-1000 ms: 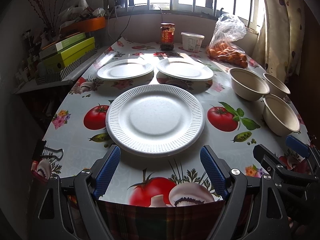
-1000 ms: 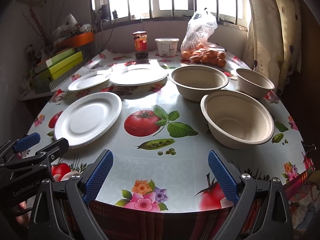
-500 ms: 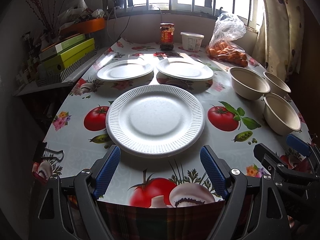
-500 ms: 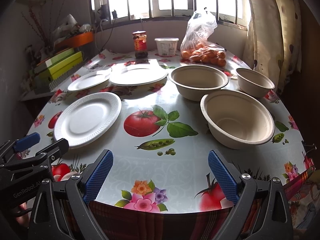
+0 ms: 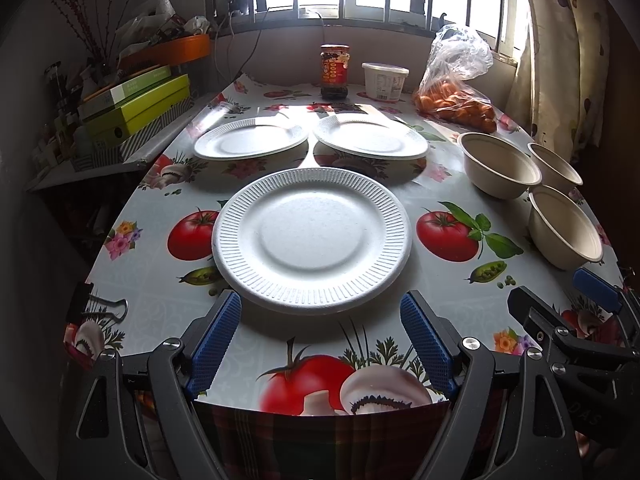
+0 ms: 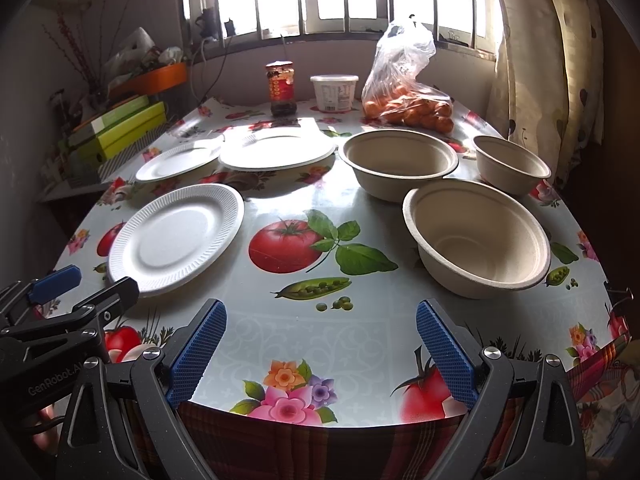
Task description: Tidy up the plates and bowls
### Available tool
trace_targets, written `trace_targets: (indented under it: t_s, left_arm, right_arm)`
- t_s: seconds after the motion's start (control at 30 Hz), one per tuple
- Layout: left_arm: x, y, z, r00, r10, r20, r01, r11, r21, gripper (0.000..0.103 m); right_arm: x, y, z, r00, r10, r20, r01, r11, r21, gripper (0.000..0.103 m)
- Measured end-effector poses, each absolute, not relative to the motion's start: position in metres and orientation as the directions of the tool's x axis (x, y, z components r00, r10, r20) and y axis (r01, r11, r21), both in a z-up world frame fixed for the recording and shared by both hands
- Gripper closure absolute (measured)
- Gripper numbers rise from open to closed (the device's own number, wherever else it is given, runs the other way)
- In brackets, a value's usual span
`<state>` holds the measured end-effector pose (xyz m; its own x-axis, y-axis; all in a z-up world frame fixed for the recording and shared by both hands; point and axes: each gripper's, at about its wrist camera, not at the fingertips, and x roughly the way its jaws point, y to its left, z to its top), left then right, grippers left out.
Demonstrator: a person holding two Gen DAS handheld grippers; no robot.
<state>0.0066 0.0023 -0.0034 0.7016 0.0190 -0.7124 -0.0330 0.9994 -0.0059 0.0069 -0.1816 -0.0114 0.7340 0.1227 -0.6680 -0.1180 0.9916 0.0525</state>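
Observation:
Three white ribbed plates lie apart on the table: a near plate [image 5: 312, 236] [image 6: 176, 238], a far left plate [image 5: 250, 142] [image 6: 178, 161] and a far right plate [image 5: 370, 142] [image 6: 278, 151]. Three beige bowls stand upright on the right: a near bowl [image 5: 564, 232] [image 6: 476, 236], a middle bowl [image 5: 498, 170] [image 6: 398, 162] and a far bowl [image 5: 554, 168] [image 6: 510, 164]. My left gripper [image 5: 320, 320] hangs open at the table's front edge, just short of the near plate. My right gripper [image 6: 322, 332] is open too, empty, over the front edge between plate and near bowl.
At the back stand a red-labelled jar [image 5: 334, 70], a white tub [image 5: 385, 81] and a plastic bag of oranges [image 5: 456, 100]. Green boxes [image 5: 140, 104] are stacked on a side shelf at left. A binder clip [image 5: 100, 306] grips the tablecloth edge. A curtain [image 6: 560, 60] hangs at right.

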Motion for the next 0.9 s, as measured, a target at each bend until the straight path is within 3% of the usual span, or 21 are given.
trace_targets:
  t_s: [0.9]
  left_arm:
    - [0.0103,0.0029,-0.0028,0.700,0.018,-0.714,-0.027,1.000,-0.001,0.021]
  right_arm:
    - [0.0070,-0.1811,-0.0096,0.734,0.122,-0.668,-0.119,0.992,0.051,0.006]
